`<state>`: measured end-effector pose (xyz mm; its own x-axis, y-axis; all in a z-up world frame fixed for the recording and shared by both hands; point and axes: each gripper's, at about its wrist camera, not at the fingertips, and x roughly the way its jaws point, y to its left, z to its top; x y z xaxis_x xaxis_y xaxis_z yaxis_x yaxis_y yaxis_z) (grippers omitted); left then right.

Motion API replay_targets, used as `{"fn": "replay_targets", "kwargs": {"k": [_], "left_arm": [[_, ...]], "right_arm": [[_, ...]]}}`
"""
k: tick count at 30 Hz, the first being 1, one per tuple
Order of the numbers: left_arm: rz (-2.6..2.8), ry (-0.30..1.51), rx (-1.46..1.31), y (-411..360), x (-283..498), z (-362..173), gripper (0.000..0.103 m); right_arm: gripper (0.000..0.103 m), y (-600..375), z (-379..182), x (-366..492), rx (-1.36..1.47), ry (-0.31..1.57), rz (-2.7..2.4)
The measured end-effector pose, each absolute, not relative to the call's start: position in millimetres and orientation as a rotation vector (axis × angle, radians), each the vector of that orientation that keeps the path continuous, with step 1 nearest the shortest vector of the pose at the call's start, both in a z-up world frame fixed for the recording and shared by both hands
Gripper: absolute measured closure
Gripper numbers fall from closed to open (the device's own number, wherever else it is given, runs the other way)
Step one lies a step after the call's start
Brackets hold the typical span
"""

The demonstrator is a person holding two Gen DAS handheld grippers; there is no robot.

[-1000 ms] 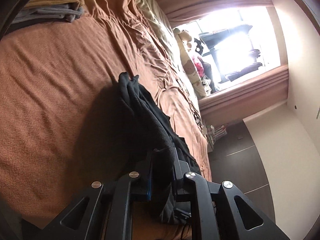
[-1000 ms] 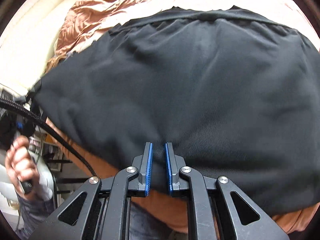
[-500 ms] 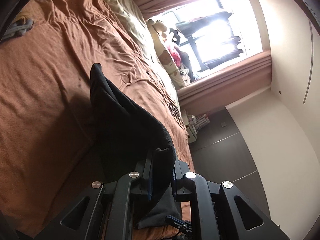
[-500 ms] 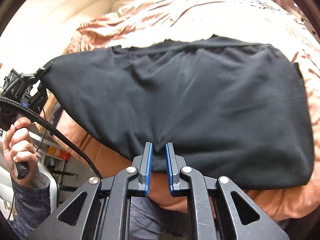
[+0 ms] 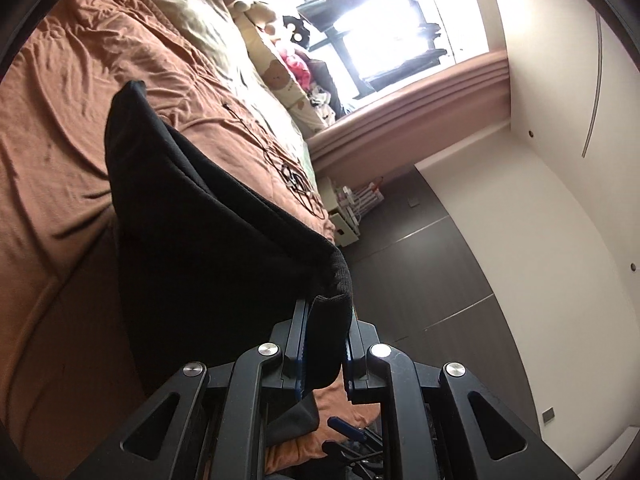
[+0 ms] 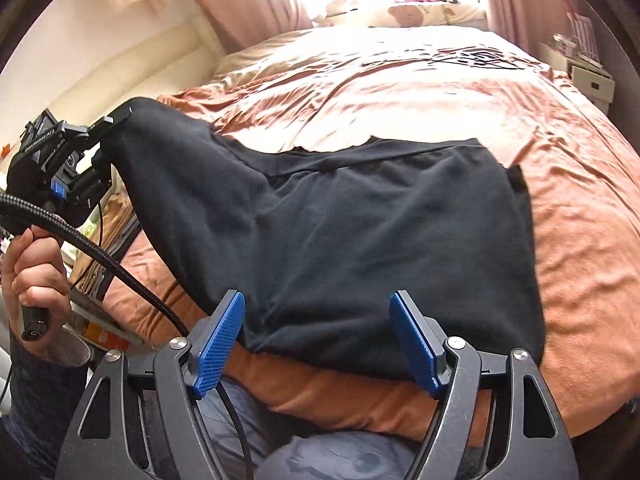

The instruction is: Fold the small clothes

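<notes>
A black garment (image 6: pixel 360 240) lies spread on the brown bedspread (image 6: pixel 580 208), its left corner pulled up off the bed. My left gripper (image 5: pixel 325 340) is shut on that corner of the black garment (image 5: pixel 192 216), with cloth bunched between its jaws. The right wrist view shows the left gripper (image 6: pixel 102 148) at the far left, held by a hand (image 6: pixel 36 276). My right gripper (image 6: pixel 320 336) stands open above the garment's near edge, its blue pads (image 6: pixel 220 340) wide apart with nothing between them.
Pillows (image 6: pixel 420 14) and soft toys lie at the head of the bed under a bright window (image 5: pixel 384 20). A white bedside unit (image 6: pixel 592 80) stands at the right. Folded clothes (image 6: pixel 100 256) lie at the left edge. Cables (image 5: pixel 296 180) lie on the bedspread.
My right gripper has let go of the garment's edge and opened wide. The garment has settled flatter on the bed. My left gripper has lifted its corner higher.
</notes>
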<state>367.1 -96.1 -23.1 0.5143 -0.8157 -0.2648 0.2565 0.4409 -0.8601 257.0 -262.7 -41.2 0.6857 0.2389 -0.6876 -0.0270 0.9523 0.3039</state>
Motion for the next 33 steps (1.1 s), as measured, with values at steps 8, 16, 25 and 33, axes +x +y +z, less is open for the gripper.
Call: {"fn": "replay_targets", "kwargs": {"k": [8, 16, 25, 33], "left_arm": [[-0.817, 0.822, -0.789, -163, 374, -20, 0.089], [-0.862, 0.906, -0.667, -235, 381, -27, 0.089], [-0.913, 1.029, -0.532, -303, 380, -59, 0.089], [-0.965, 1.165, -0.363, -362, 366, -90, 0.083]], "right_arm": [[0.03, -304, -52, 227, 0.371, 0.798, 0.078], [0.03, -337, -66, 199, 0.463, 0.786, 0.019], [0.03, -363, -76, 180, 0.516, 0.784, -0.018], [0.03, -376, -89, 177, 0.543, 0.8, -0.026]]}}
